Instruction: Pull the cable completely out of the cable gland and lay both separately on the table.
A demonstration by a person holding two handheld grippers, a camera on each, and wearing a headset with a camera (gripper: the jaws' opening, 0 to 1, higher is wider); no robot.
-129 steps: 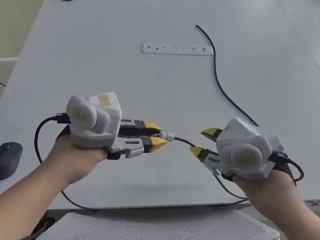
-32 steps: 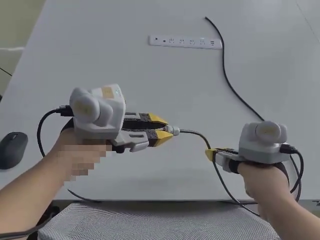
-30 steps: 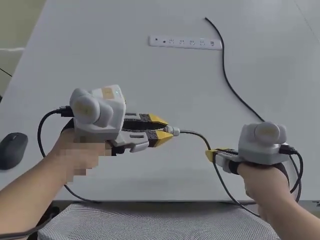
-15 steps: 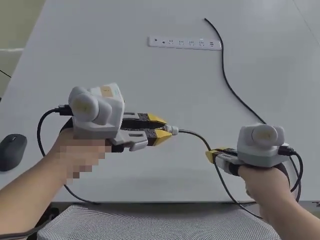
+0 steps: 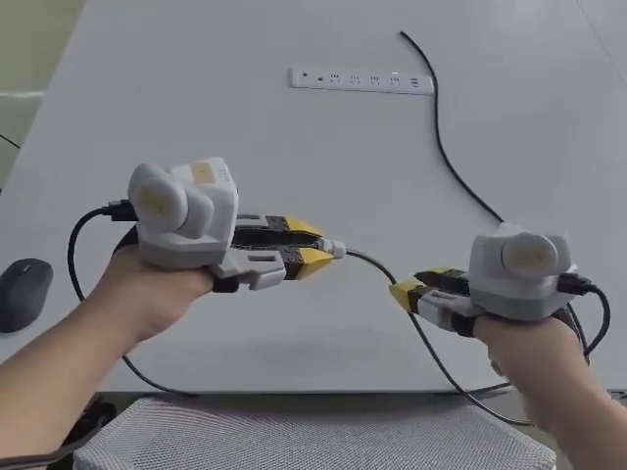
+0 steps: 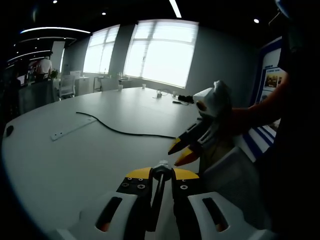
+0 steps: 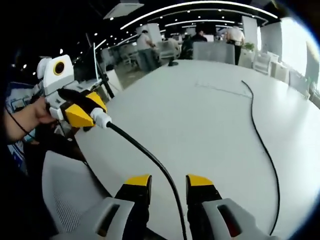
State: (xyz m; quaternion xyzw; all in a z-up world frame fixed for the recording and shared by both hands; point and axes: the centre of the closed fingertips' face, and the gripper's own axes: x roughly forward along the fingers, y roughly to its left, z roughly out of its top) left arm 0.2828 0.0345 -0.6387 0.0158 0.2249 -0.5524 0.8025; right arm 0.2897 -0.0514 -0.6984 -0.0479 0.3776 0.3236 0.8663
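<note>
A small grey cable gland (image 5: pixel 333 251) sits pinched between the yellow tips of my left gripper (image 5: pixel 318 245), held above the table's near edge. A black cable (image 5: pixel 377 266) leaves the gland and curves right and down. It passes between the parted jaws of my right gripper (image 5: pixel 416 284) without being clamped. In the right gripper view the cable (image 7: pixel 145 150) runs from the gland (image 7: pixel 102 120) down through the gap of my right gripper (image 7: pixel 168 181). The left gripper view has the gland (image 6: pixel 162 171) at its jaw tips and the right gripper (image 6: pixel 180 150) just beyond.
A white power strip (image 5: pixel 361 80) lies at the far side of the grey table (image 5: pixel 245 147), its black cord (image 5: pixel 446 157) trailing toward the right front. A dark mouse (image 5: pixel 20 292) rests at the left edge. A mesh chair (image 5: pixel 294 431) stands below the near edge.
My right gripper, shut on the cable half a second ago, now has its jaws apart and has shifted slightly left and up. The left gripper still holds the gland.
</note>
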